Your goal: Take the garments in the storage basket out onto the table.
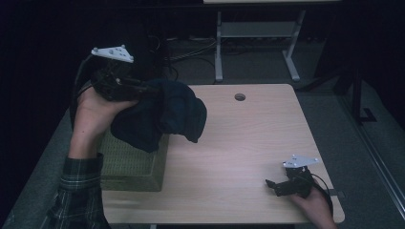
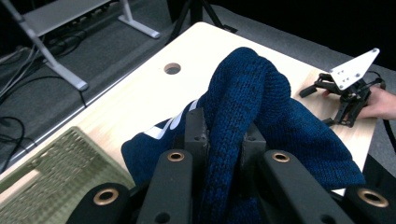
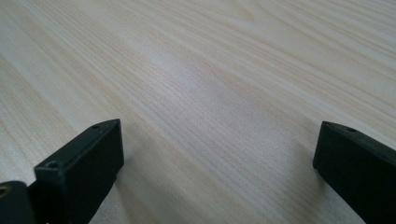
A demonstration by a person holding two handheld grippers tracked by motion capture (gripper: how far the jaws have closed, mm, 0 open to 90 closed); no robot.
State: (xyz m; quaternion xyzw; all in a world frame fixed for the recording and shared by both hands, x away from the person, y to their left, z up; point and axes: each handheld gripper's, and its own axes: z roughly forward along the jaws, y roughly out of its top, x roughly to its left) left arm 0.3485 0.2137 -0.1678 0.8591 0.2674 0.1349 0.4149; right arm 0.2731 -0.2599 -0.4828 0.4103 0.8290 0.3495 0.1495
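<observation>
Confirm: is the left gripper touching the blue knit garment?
Touching. In the left gripper view, the left gripper has both pads pressed into a fold of the blue knit garment, pinching it between them.

— Operator, do you have any text, label, brand or number to enter?

— You have none that reads. One item only: white markings on the dark blue knitted garment (image 2: 261, 112), seen in your left gripper view just left of the pinched fold. You see slanted strokes, partly hidden in the folds; whether they are letters or a stripe cannot be told.
</observation>
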